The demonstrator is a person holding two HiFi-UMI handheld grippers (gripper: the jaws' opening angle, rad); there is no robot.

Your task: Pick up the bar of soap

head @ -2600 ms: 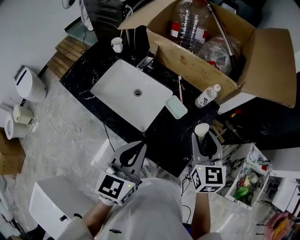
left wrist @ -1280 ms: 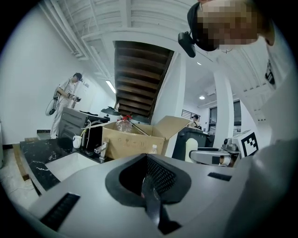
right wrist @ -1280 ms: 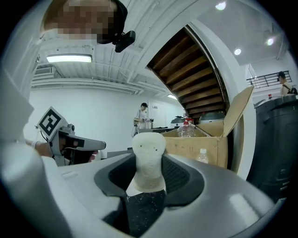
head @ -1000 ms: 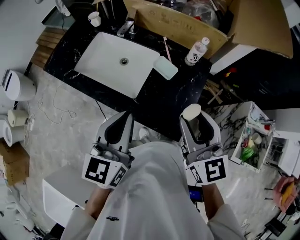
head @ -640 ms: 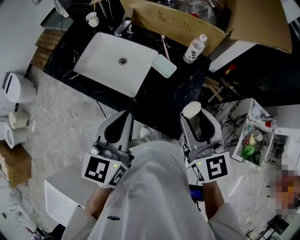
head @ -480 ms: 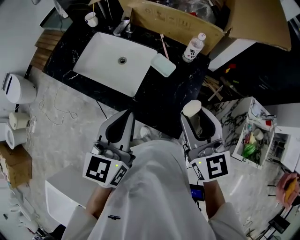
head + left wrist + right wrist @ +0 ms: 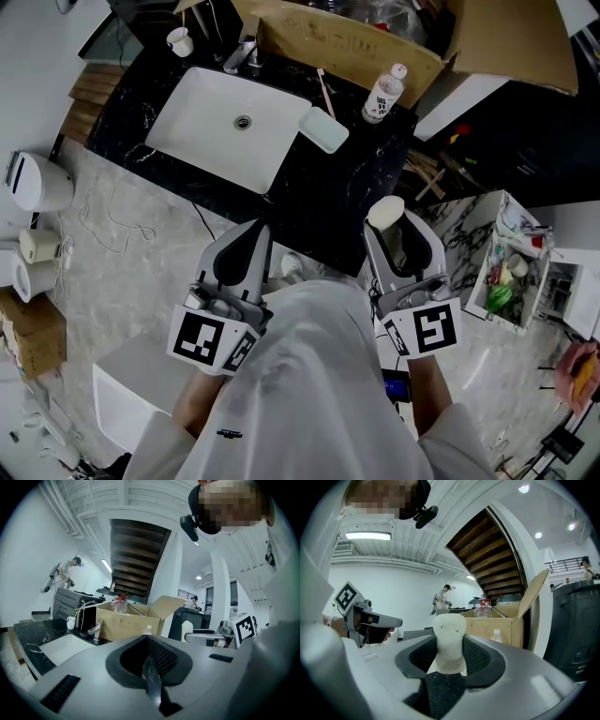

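**Soap bar in right tool; washstand contents listed from the basin**

1. Cream-white rounded bar of soap (image 7: 449,639): upright, pinched between the jaws of the right gripper (image 7: 397,234), its top standing proud of the tips. It is off the counter, nearer the person than the white rectangular basin (image 7: 202,141) and to its right.
2. Left gripper (image 7: 251,236): jaws pressed together on nothing, held nearer the person than the basin, below its near edge in the head view.
3. Black marbled counter (image 7: 323,202): surrounds the basin.
4. Pale green rectangular tray (image 7: 323,129): lies flat on the counter, just beside the basin's right edge.
5. Clear plastic bottle with white cap (image 7: 382,94): upright, right of the basin, beyond the tray.
6. Thin pink stick (image 7: 322,86): lies on the counter by the basin's far right corner.
7. Chrome tap (image 7: 240,58): at the basin's far edge.
8. Small white cup (image 7: 177,41): past the basin's far left corner.
9. Open brown cardboard box (image 7: 356,42): behind the basin and to its right, just behind the bottle.
10. The person's white garment (image 7: 309,394): covers the floor nearest the person and the rear of both tools.
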